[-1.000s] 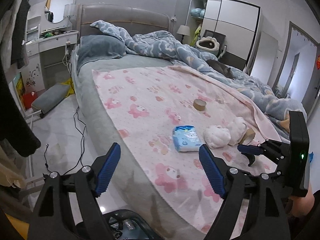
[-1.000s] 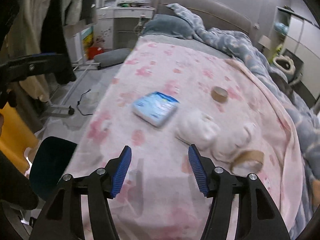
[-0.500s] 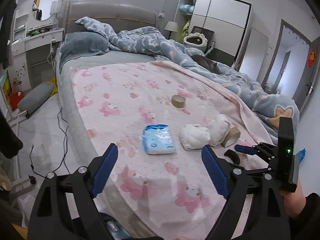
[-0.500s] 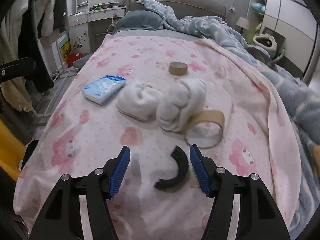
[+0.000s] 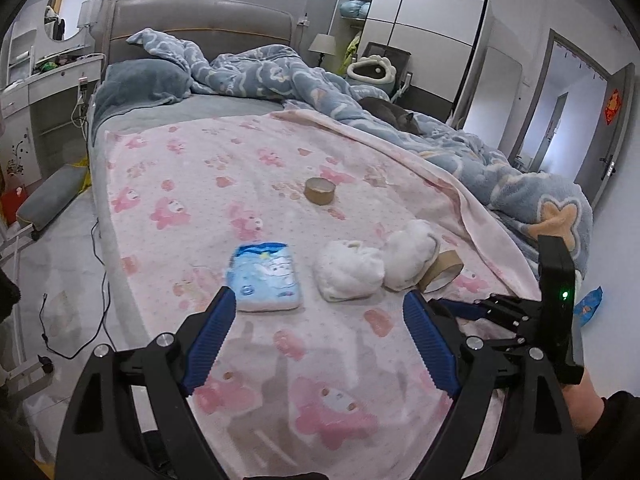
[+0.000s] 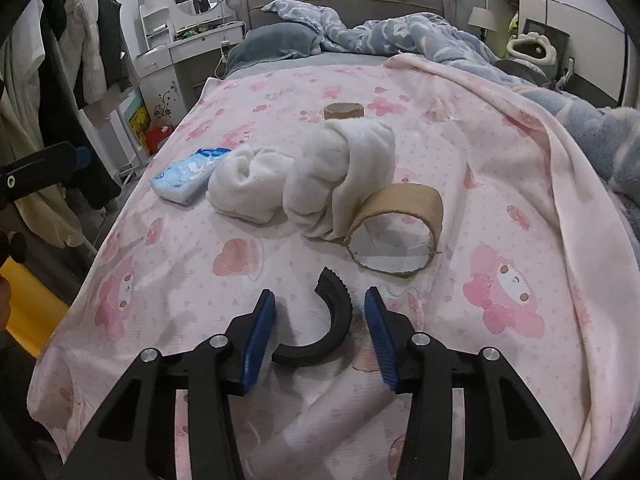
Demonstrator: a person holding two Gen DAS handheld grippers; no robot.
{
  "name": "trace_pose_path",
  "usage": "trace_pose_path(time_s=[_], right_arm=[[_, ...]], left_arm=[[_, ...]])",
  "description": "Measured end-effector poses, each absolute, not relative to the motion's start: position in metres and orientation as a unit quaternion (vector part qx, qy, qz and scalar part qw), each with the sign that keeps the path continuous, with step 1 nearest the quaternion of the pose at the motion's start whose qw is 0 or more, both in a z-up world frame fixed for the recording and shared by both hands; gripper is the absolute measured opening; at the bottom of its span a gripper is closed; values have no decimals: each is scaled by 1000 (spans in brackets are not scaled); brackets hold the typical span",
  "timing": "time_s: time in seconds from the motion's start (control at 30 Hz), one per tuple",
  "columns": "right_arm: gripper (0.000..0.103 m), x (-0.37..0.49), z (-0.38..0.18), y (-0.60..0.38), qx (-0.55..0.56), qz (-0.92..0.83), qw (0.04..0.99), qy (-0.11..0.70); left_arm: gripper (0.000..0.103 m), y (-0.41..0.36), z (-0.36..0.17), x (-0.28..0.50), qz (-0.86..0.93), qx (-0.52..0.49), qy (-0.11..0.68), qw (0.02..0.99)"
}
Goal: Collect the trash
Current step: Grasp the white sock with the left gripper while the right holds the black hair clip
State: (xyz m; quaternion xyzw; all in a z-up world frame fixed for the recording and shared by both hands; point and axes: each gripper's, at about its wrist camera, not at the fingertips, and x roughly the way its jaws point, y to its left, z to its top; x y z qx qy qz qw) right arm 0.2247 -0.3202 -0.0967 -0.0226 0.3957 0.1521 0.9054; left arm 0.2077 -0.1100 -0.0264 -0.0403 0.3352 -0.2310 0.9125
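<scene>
On the pink blanket (image 5: 280, 360) lie a blue tissue pack (image 5: 264, 276), two white cloth bundles (image 5: 348, 276), a squashed cardboard ring (image 5: 444, 270) and a small tape roll (image 5: 320, 191). My left gripper (image 5: 317, 298) stands wide open above the blanket, just short of the pack and the nearer bundle, holding nothing. In the right wrist view a black curved half-ring (image 6: 332, 328) lies between the jaws of my right gripper (image 6: 319, 296). Those jaws are closing, with a small gap still showing at each pad. The cardboard ring (image 6: 400, 232) and bundles (image 6: 340, 176) lie just beyond.
A rumpled blue duvet (image 5: 460, 148) with a grey cat (image 5: 394, 114) on it covers the bed's right side. Cables (image 5: 80, 344) trail on the floor at left, by a dresser (image 5: 52, 92). Clothes (image 6: 92, 56) hang left of the bed. A blue wrapper (image 5: 588, 304) lies beyond the right edge.
Both grippers moved in over the bed. The right one lowered around the black half-ring and its jaws narrowed. The left view now faces the tissue pack and bundles more closely.
</scene>
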Motion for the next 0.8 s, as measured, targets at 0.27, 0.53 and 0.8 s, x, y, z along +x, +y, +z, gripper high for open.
trace_pose_path(time_s=[0.27, 0.53, 0.8], right_arm=[[24, 226, -95, -324, -16, 163, 907, 387], [22, 220, -88, -340, 0, 161, 912, 376], [22, 210, -78, -369, 38, 153, 921, 356]], left_arm=[[87, -139, -33, 214, -240, -28, 329, 913], [87, -167, -35, 214, -262, -18, 308, 914], [81, -192, -41, 224, -281, -16, 305, 910]])
